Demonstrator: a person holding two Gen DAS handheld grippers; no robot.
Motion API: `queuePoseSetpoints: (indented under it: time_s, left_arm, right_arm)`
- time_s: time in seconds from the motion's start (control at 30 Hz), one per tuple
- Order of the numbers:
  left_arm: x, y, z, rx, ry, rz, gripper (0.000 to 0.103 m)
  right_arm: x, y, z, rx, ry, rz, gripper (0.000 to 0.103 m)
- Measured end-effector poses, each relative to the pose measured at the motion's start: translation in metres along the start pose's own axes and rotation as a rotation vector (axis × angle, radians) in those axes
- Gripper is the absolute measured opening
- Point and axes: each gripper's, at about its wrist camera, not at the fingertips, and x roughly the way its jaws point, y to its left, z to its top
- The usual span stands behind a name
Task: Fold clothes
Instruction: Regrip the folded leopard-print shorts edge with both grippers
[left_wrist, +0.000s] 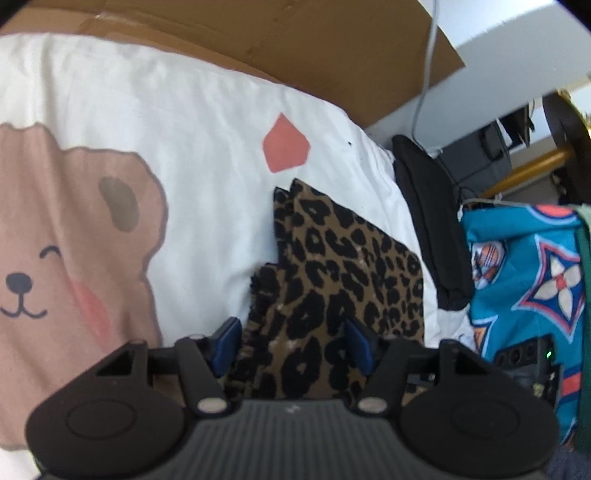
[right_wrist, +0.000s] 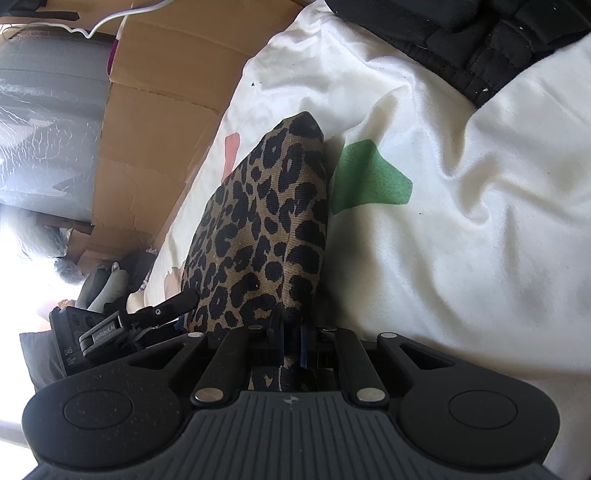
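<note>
The leopard cloth (left_wrist: 343, 266) lies folded in layers on a white sheet (left_wrist: 207, 122) that covers a bed, its far corner pointing away from the left camera.

The left tongs (left_wrist: 291, 341) stand open, their blue pads (left_wrist: 227, 341) spread wide with the near end of the cloth between them; neither pad clearly presses the fabric.

The right tongs (right_wrist: 291, 345) are closed on the cloth (right_wrist: 262, 221), the two fingers drawn close with a thin fold of leopard print pinched between them. From that grip the cloth rises as a ridge above the sheet (right_wrist: 461, 184).

In the right wrist view the left tool (right_wrist: 122, 325) shows at the left beside the cloth, and white lettering on its body reads "GenRobot.AI". A dark box behind it bears "DAS"; smaller print below that is too small to read.

The sheet carries a printed brown bear (left_wrist: 70, 240) with a smiling face and a pink cheek, a red patch (left_wrist: 286, 146), and a green patch (right_wrist: 369, 179) just beside the cloth.

A flat cardboard (left_wrist: 295, 48) lies beyond the sheet. A black garment (left_wrist: 432, 229) lies along the sheet's right edge, and next to it is a teal fabric (left_wrist: 524, 266) with star and flower motifs. A white cable (left_wrist: 424, 74) hangs across the cardboard.
</note>
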Motion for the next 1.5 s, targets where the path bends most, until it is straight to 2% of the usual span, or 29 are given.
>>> queuePoseSetpoints:
  time_s: [0.07,0.1,0.17,0.3,0.33,0.37,0.43,0.5,0.57,0.7,0.73,0.8,0.83,0.87,0.93,1.03,1.1,1.17,1.2,1.27,1.3,1.33,1.43,1.5]
  left_arm:
    - [0.0,-0.003,0.0,0.033,0.001,0.017,0.053]
    - [0.0,-0.004,0.001,0.047,0.002,0.027,0.051]
    - [-0.003,-0.006,0.003,0.064,-0.003,0.043,0.038]
    - [-0.009,-0.017,0.004,0.152,-0.008,0.085,0.035]
    - [-0.009,-0.017,0.004,0.165,-0.008,0.092,0.04]
    - [-0.009,-0.018,0.004,0.175,-0.008,0.098,0.052]
    - [-0.005,-0.007,0.008,0.11,0.01,0.081,0.065]
    - [-0.002,0.003,0.01,0.045,0.02,0.028,0.07]
    - [0.002,0.007,0.012,0.035,0.026,-0.022,0.082]
    - [0.012,0.006,0.017,0.048,0.047,-0.083,0.084]
    - [0.013,0.005,0.018,0.048,0.052,-0.089,0.08]
    - [0.015,0.003,0.021,0.053,0.061,-0.083,0.057]
    - [0.016,0.002,0.022,0.065,0.062,-0.055,0.044]
    - [0.015,0.001,0.023,0.077,0.062,-0.052,0.039]
    - [0.008,-0.001,0.024,0.09,0.051,-0.073,0.03]
    - [0.003,-0.005,0.026,0.126,0.051,-0.079,0.032]
    - [0.008,-0.005,0.027,0.127,0.079,-0.058,0.041]
    - [0.014,-0.001,0.028,0.113,0.105,-0.076,0.054]
    - [0.017,-0.001,0.029,0.113,0.111,-0.087,0.057]
    - [0.021,-0.001,0.03,0.12,0.124,-0.118,0.07]
    - [0.022,-0.001,0.031,0.125,0.131,-0.135,0.071]
    - [0.024,-0.001,0.032,0.128,0.138,-0.151,0.07]
    - [0.029,-0.002,0.036,0.145,0.173,-0.125,0.042]
    - [0.029,-0.003,0.039,0.161,0.192,-0.123,0.035]
  right_arm:
    - [-0.002,0.001,0.0,0.001,-0.004,0.003,0.006]
    - [-0.003,0.001,-0.001,0.0,-0.007,0.006,0.007]
    - [-0.005,0.003,-0.001,-0.001,-0.013,0.013,0.007]
    - [-0.01,0.008,-0.001,-0.029,-0.015,0.014,0.008]
    - [-0.01,0.009,-0.001,-0.037,-0.014,0.012,0.01]
    - [-0.009,0.009,-0.001,-0.033,-0.013,0.01,0.01]
    - [-0.006,0.006,-0.001,-0.021,-0.01,0.006,0.012]
    - [-0.002,0.003,0.0,-0.005,-0.008,0.005,0.021]
    - [0.002,0.001,0.0,0.01,-0.004,0.007,0.024]
    - [0.01,0.001,0.002,0.033,-0.006,0.013,0.025]
    - [0.012,0.001,0.002,0.038,-0.008,0.014,0.025]
    - [0.012,0.003,0.002,0.033,-0.019,0.008,0.023]
    - [0.012,0.005,0.001,0.029,-0.024,0.004,0.021]
    - [0.01,0.007,0.001,0.02,-0.032,0.003,0.014]
    - [0.005,0.011,0.0,0.009,-0.049,0.007,0.011]
    - [0.001,0.012,-0.002,0.007,-0.054,0.017,0.012]
    - [0.003,0.009,0.0,0.013,-0.049,-0.001,0.017]
    - [0.006,0.005,0.001,0.031,-0.044,-0.006,0.022]
    - [0.007,0.004,0.002,0.034,-0.043,-0.004,0.024]
    - [0.01,0.002,0.004,0.038,-0.04,0.0,0.024]
    - [0.012,0.002,0.005,0.039,-0.039,0.003,0.024]
    - [0.014,0.002,0.005,0.039,-0.039,0.007,0.024]
    - [0.018,0.004,0.006,0.031,-0.041,0.01,0.023]
    - [0.018,0.007,0.005,0.021,-0.044,0.004,0.012]
